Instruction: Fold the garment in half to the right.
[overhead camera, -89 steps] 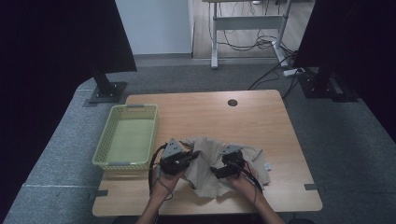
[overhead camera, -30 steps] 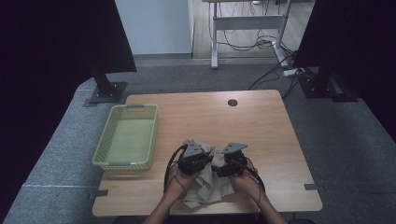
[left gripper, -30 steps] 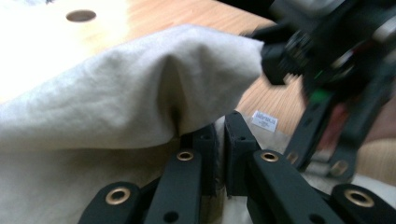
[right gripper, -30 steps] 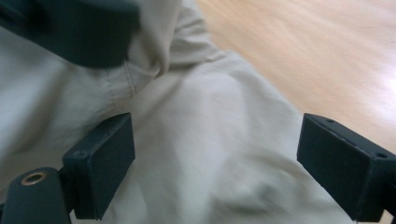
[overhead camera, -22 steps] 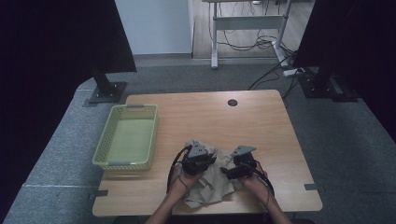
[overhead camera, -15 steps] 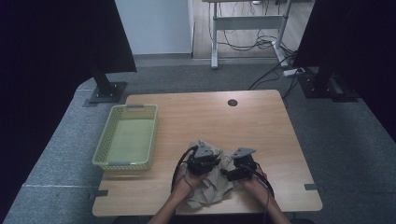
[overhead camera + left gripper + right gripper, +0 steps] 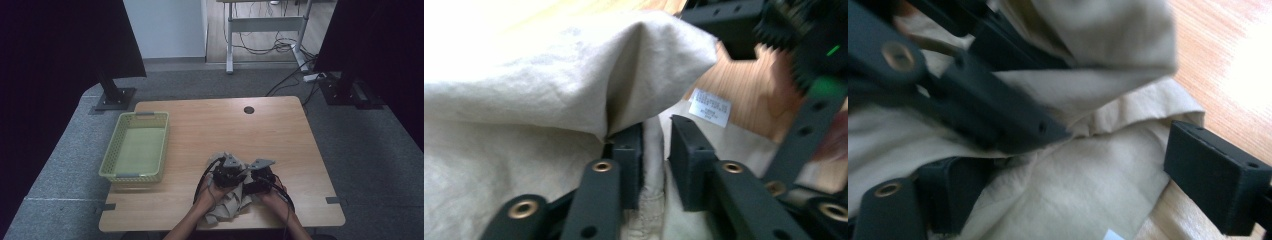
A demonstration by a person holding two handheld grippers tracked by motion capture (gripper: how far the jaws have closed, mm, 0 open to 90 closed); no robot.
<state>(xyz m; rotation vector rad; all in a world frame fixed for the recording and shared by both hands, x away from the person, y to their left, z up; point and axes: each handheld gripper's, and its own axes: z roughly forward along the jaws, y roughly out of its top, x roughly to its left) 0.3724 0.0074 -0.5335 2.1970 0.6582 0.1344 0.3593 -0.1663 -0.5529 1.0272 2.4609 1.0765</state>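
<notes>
We work a beige cloth [image 7: 227, 202] bunched at the counter's [image 7: 280, 135] six o'clock edge. It looks light, limp and slip-prone, best pinched at a hem. Left gripper [image 7: 655, 150] fingers have just been opening, a fold loose between them; right gripper [image 7: 1058, 200] fingers stand wide apart over it.

The white tag [image 7: 709, 107] on the beige cloth [image 7: 524, 120] bears print, seemingly too blurred to read.

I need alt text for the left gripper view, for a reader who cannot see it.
The left gripper has two black jaws with a narrow gap between them, just opened around a fold of beige cloth. Behind the cloth lies a white label on it, then the wooden table and the other gripper.
</notes>
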